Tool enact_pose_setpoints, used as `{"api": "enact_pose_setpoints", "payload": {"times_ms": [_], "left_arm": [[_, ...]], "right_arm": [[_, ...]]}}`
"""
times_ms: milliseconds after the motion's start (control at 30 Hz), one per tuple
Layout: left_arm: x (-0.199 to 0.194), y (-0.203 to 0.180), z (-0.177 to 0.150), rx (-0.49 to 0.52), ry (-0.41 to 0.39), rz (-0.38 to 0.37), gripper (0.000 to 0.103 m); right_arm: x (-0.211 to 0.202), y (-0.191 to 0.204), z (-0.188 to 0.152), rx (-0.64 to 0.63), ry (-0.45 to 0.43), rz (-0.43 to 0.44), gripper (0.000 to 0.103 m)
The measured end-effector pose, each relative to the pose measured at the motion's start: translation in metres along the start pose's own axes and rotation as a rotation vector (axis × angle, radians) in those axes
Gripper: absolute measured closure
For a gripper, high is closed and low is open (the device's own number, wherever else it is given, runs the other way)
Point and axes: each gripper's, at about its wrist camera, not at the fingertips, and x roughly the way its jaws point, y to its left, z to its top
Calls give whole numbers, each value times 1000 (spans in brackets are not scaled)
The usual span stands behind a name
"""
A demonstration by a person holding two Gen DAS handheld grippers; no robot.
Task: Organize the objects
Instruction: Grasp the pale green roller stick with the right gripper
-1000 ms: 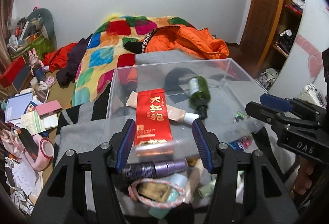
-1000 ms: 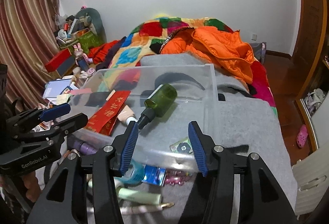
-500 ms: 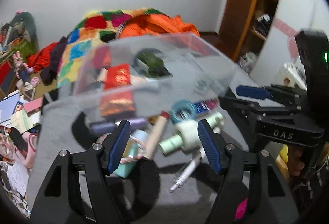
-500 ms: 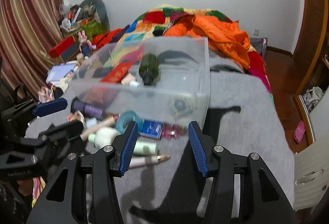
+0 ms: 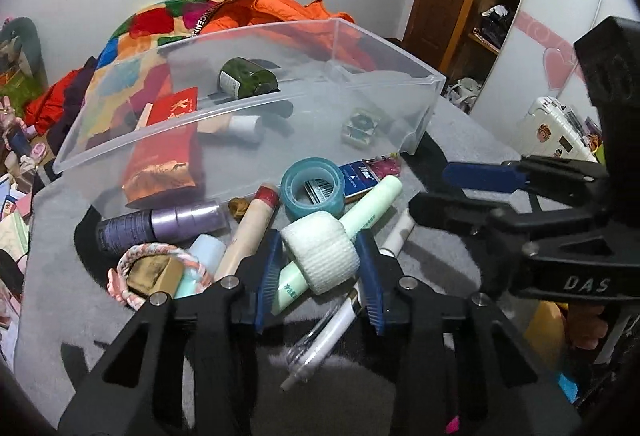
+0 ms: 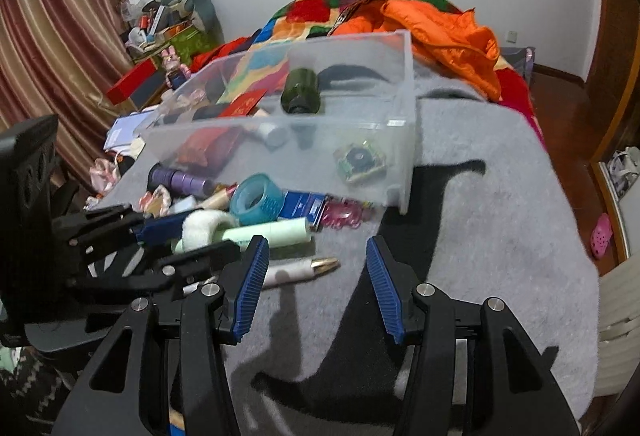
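The white gauze roll (image 5: 320,256) is flanked by the left gripper (image 5: 320,278), whose jaws have just been closing and now press its sides. The right gripper (image 6: 314,286) is held open over bare grey blanket (image 6: 480,236). Beyond, teal tape (image 5: 313,187) lies just before the clear bin (image 5: 384,47).

One clear plastic bin (image 5: 416,83). Inside it I count four items: one green bottle (image 5: 246,77), one red packet (image 5: 168,139), one white-capped tube (image 5: 240,127), one small wrapped square (image 5: 360,125). Near the bin on my grey blanket (image 6: 500,215): two tape rolls, one teal (image 5: 312,187) and one white (image 5: 320,252); one purple bottle (image 5: 160,226); one pale green tube (image 5: 372,205); one braided ring (image 5: 156,272); one gold-tipped pen (image 6: 304,270).
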Motion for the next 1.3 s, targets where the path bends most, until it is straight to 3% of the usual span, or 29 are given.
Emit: {"api": "enact_pose_setpoints", "payload": {"times_ms": [233,467,600,733,967,1300], "left_arm": [[-13,3,-9,-17,-35,19,67],[-27,1,-11,-43,-93,-8,67],[-28,-2,-11,-32,-100,-19,67],[-28,-7,-12,-9,-113,-18,67],[-20,-4,-11,-14,-86,-3,67],[-17,1,-8,-4,-53,61,67]], "right_arm": [[8,4,-4,46,21,100,56],[5,10,3,94,7,189,56],[3,11,5,116,-1,210,68],[5,8,6,141,3,243,71],[-2,5,7,160,-44,261,81],[-15,-16,12,210,-109,224,83]]}}
